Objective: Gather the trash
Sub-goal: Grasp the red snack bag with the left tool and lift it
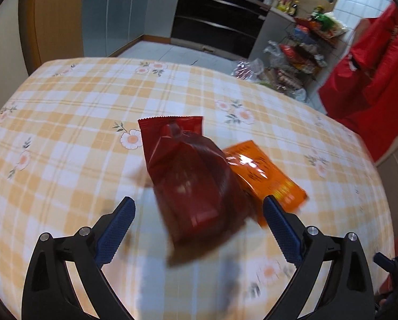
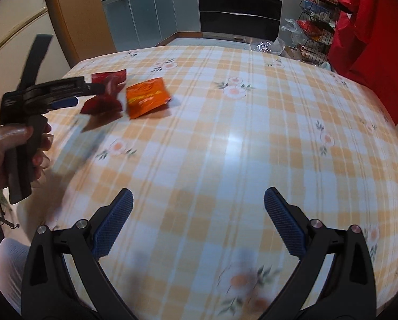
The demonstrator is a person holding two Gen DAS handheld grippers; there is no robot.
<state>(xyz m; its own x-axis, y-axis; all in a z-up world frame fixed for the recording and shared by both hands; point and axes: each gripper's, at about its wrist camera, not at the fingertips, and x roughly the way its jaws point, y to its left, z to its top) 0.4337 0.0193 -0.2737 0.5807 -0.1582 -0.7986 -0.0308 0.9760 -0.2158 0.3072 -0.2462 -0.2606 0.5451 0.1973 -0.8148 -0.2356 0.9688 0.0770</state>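
A dark red snack wrapper (image 1: 188, 176) lies on the checked tablecloth (image 1: 65, 122), partly over an orange wrapper (image 1: 265, 176). My left gripper (image 1: 199, 213) is open, its blue pads on either side of the red wrapper's near end, not touching it. In the right wrist view the left gripper (image 2: 73, 98) is at the far left beside the red wrapper (image 2: 105, 93) and the orange wrapper (image 2: 148, 96). My right gripper (image 2: 199, 213) is open and empty above the table's near middle.
The table (image 2: 252, 133) has a rounded far edge. Beyond it are kitchen cabinets (image 2: 151, 13), a black oven (image 2: 238, 8), a wire rack of packaged goods (image 1: 305, 50) and red fabric (image 1: 366, 66) at the right.
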